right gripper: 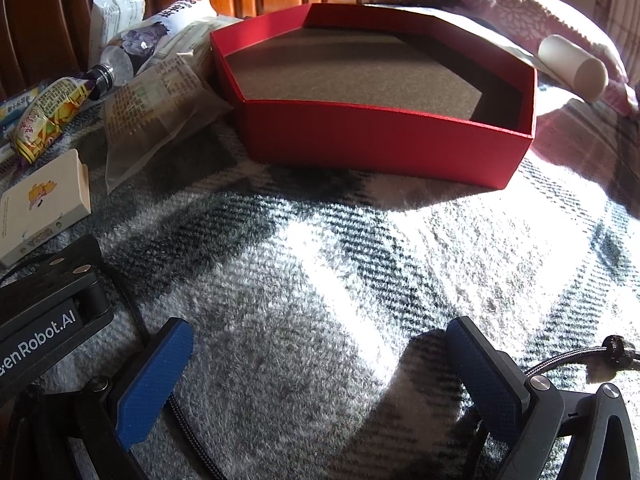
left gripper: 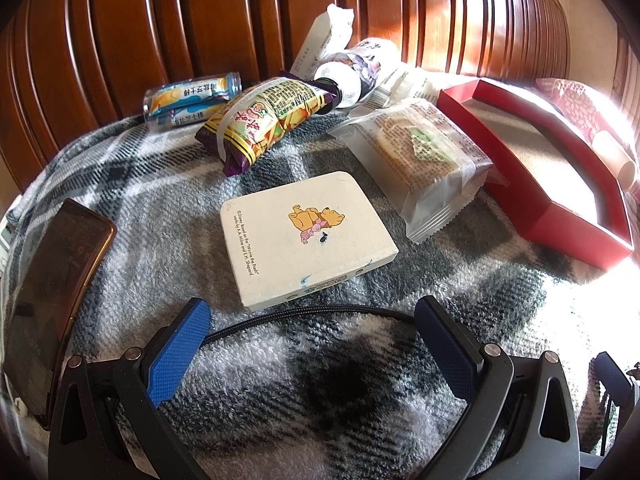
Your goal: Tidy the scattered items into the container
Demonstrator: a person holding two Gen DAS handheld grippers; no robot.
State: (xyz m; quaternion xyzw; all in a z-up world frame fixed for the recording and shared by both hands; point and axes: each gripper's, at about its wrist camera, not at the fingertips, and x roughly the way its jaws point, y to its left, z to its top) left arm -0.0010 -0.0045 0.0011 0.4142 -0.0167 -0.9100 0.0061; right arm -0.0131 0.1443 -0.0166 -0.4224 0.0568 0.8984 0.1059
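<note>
A red hexagonal box [right gripper: 384, 140] stands empty on the plaid blanket; it also shows at the right of the left wrist view [left gripper: 568, 208]. A white Winnie the Pooh box [left gripper: 304, 236] lies just ahead of my open, empty left gripper [left gripper: 312, 320]. Beyond it lie a clear wrapped pastry [left gripper: 420, 164], a yellow and purple snack bag [left gripper: 260, 124], a small bottle [left gripper: 344, 80] and a blue-yellow packet [left gripper: 188, 96]. My right gripper [right gripper: 320, 340] is open and empty over bare blanket, short of the red box. The Pooh box [right gripper: 40, 204] and pastry [right gripper: 156, 112] show at its left.
A dark phone [left gripper: 48, 280] lies at the left edge. A cream cylinder [right gripper: 572, 64] and a pink patterned cushion [right gripper: 532, 12] lie behind the red box. A wooden slatted headboard [left gripper: 200, 12] bounds the back. My left gripper's body [right gripper: 44, 312] sits at the right gripper's left.
</note>
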